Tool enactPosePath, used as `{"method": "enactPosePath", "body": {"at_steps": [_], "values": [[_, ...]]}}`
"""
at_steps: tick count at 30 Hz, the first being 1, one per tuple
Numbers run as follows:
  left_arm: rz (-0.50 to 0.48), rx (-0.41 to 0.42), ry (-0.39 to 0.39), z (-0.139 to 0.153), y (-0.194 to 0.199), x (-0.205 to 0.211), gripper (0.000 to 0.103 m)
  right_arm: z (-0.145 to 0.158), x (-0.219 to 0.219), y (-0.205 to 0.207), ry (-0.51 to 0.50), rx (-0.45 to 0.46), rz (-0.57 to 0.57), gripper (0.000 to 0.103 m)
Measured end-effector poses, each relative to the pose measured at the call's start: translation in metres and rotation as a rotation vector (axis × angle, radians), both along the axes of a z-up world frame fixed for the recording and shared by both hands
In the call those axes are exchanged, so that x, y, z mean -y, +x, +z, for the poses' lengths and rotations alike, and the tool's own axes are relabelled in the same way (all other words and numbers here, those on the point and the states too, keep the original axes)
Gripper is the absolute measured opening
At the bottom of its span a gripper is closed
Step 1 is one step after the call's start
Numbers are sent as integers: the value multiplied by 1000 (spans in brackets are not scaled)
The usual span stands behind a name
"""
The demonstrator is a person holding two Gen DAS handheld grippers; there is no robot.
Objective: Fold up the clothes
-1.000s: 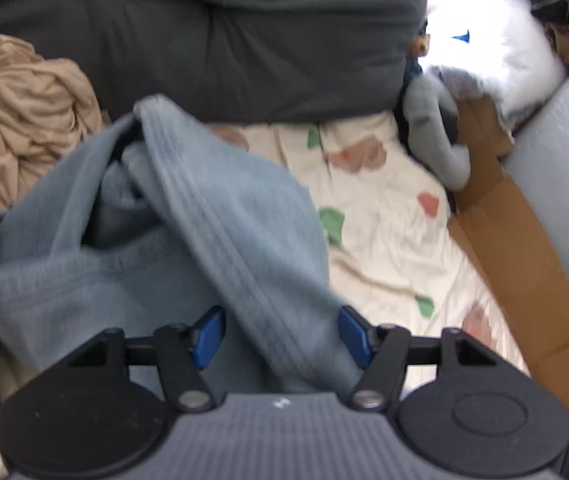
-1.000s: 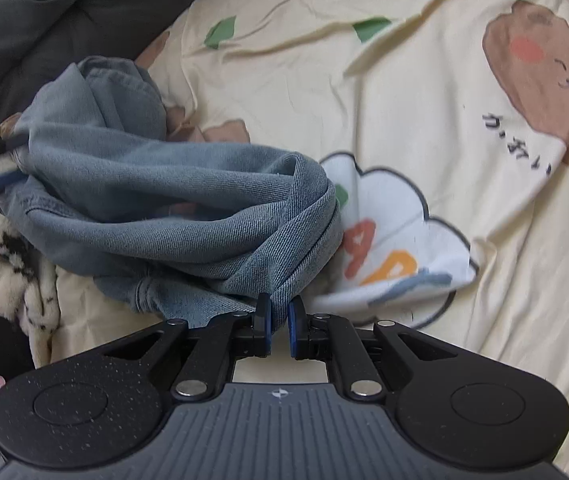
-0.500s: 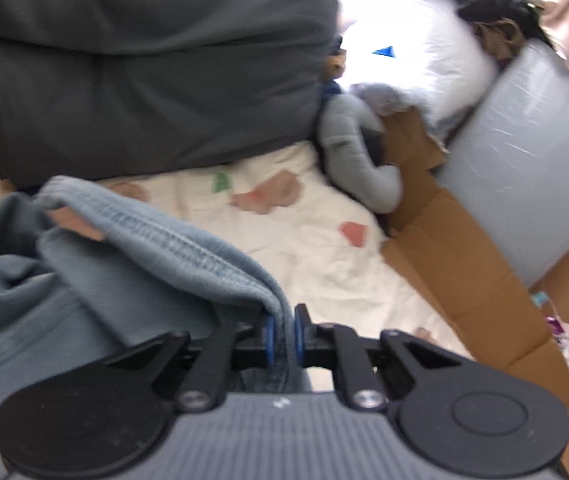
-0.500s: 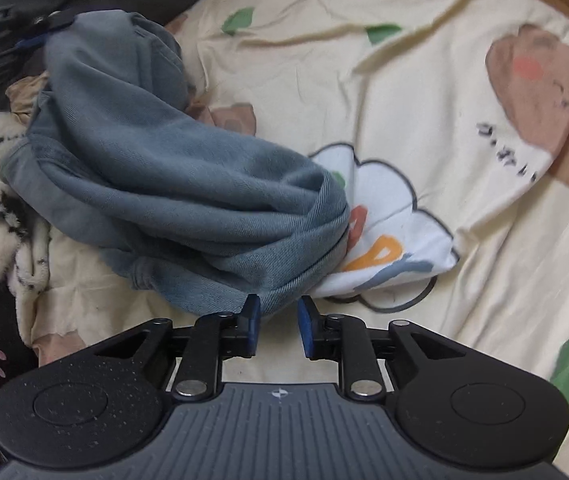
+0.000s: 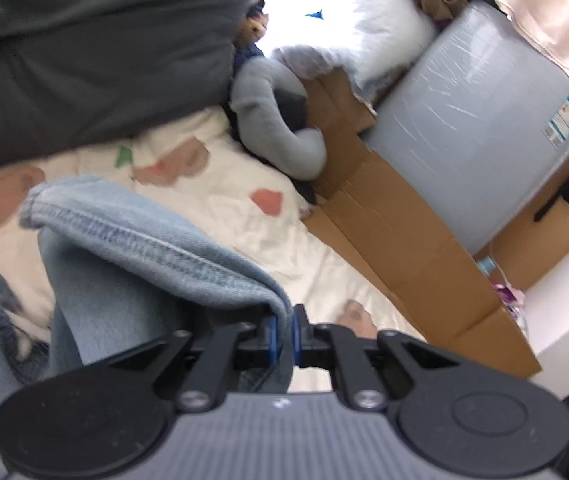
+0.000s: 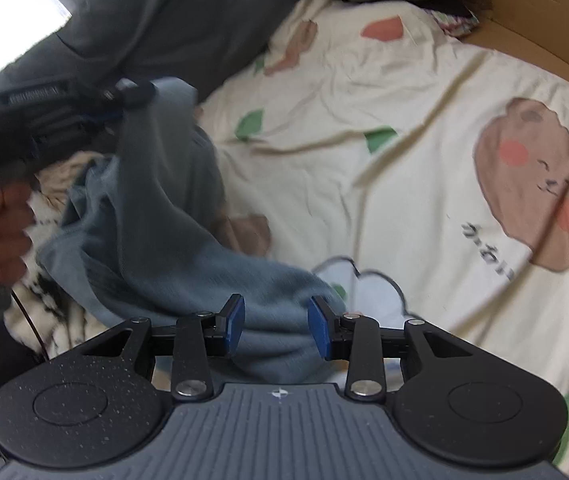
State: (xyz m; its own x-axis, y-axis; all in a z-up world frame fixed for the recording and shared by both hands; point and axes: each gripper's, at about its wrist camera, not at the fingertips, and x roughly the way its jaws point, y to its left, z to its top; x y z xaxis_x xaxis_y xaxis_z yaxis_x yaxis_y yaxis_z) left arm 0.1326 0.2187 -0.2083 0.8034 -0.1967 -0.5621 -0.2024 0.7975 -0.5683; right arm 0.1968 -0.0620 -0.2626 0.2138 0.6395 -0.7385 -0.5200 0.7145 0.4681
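We see the jeans (image 6: 156, 216) lying on the bed sheet (image 6: 424, 152), the cardboard (image 5: 400, 240) to its right, and apparently a pillow (image 5: 348, 28) behind.

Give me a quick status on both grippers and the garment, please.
Left gripper shut on blue denim jeans. Right gripper open, jeans between fingers. Nothing in the way.

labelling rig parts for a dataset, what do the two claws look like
Both the left claw and right claw match: blue pads on black linkage arms with silver screws, two round black discs, and a ribbed grey body bearing a small white mark.
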Motion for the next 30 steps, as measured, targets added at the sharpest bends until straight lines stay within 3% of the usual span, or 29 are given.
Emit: {"method": "enactPosePath", "body": {"at_steps": [2, 4, 12, 14, 16, 18, 21, 23, 30], "values": [[-32, -3, -21, -1, -1, 7, 7, 6, -9, 2, 62, 10, 14, 49], [-66, -6, -31, -1, -3, 14, 7, 11, -22, 2, 112, 22, 43, 62], [-123, -17, -72, -5, -13, 26, 7, 5, -65, 1, 215, 31, 97, 61], [-132, -21, -71, -5, -13, 27, 7, -1, -72, 1, 225, 28, 102, 43], [-140, -25, -70, -5, -13, 27, 7, -5, -74, 3, 225, 19, 102, 12], [-149, -27, -65, -4, -14, 28, 9, -5, -72, 3, 220, 29, 101, 4], [-150, -21, -21, 0, -18, 27, 16, -4, -67, 6, 205, 41, 86, 2], [-142, -25, 0, 2, -23, 24, 27, -2, -61, 8, 192, 44, 62, 2], [-58, -101, 112, 2, -35, -11, 32, 2, -38, 15, 175, 56, 0, 2]]}}
